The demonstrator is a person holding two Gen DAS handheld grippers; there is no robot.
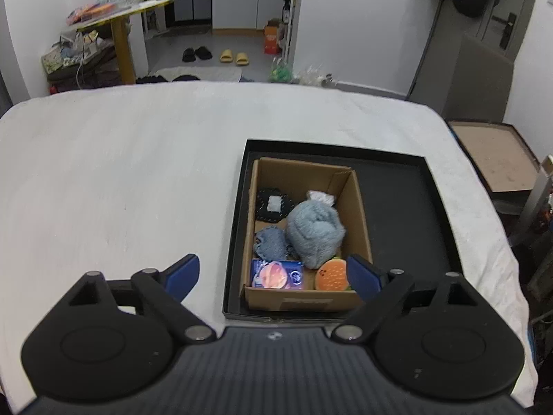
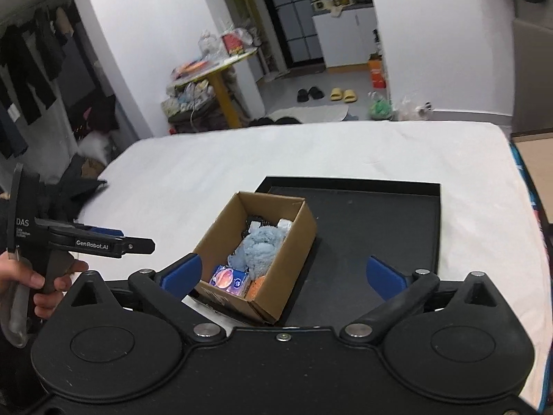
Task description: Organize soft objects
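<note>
- The brown cardboard box (image 1: pixel 304 242) stands in the left part of a shallow black tray (image 1: pixel 408 214) on the white cloth-covered table (image 1: pixel 121 173); the tray likely serves to keep the box in one set place
- Inside the box lie the soft things: a fluffy grey-blue plush toy (image 1: pixel 314 230), a small blue denim pouch (image 1: pixel 271 243), a black knitted round piece (image 1: pixel 273 204), an orange burger-shaped soft toy (image 1: pixel 332 275) and a flat purple packet (image 1: pixel 276 274); they sit packed close, touching, so the sorting looks largely done
- The left gripper (image 1: pixel 273 273) hangs above the near end of the box with its blue pads (image 1: pixel 183 273) spread wide and nothing between them
- The right gripper (image 2: pixel 283 273) is likewise spread and empty, pointing at the box and tray from the side
- A person's hand (image 2: pixel 38 280) grips the handle of the left tool at the edge of the right view; no loose soft thing shows on the cloth
</note>
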